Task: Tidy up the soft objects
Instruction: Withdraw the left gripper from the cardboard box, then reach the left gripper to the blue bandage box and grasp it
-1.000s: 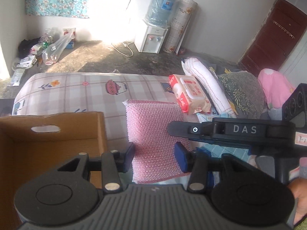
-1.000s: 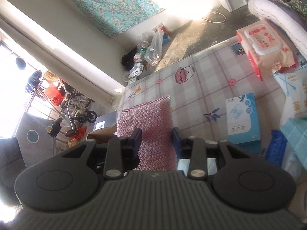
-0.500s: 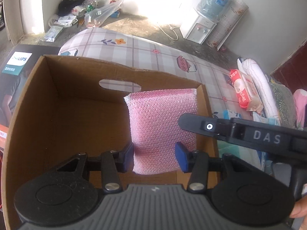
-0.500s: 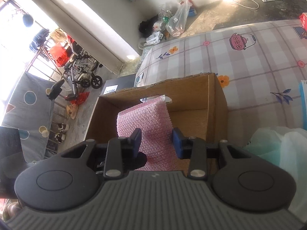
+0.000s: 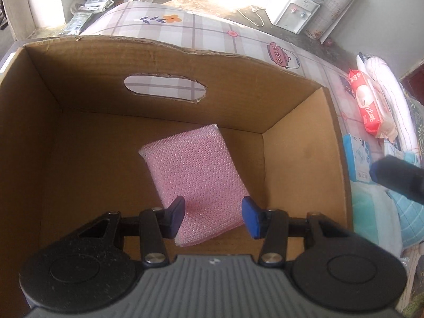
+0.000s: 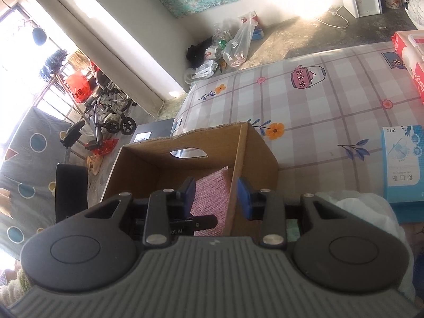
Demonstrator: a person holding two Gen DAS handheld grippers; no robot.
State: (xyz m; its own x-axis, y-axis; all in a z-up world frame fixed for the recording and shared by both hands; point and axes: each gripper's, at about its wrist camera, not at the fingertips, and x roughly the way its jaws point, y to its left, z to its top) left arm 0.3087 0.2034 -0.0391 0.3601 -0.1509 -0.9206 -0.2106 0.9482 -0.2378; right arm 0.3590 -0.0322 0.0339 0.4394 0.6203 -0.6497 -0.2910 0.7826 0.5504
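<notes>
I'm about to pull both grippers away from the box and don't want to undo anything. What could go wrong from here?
1. The left gripper hangs low inside the cardboard box, its fingertips beside the pink bubble-wrap pad; lifting carelessly might snag the pad.
2. The right gripper seems to straddle the box's right wall, so a sideways pull could shove or tip the box.

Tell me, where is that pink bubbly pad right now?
In the left wrist view, the pink pad lies inside the cardboard box, on its floor, toward the right wall.
</notes>
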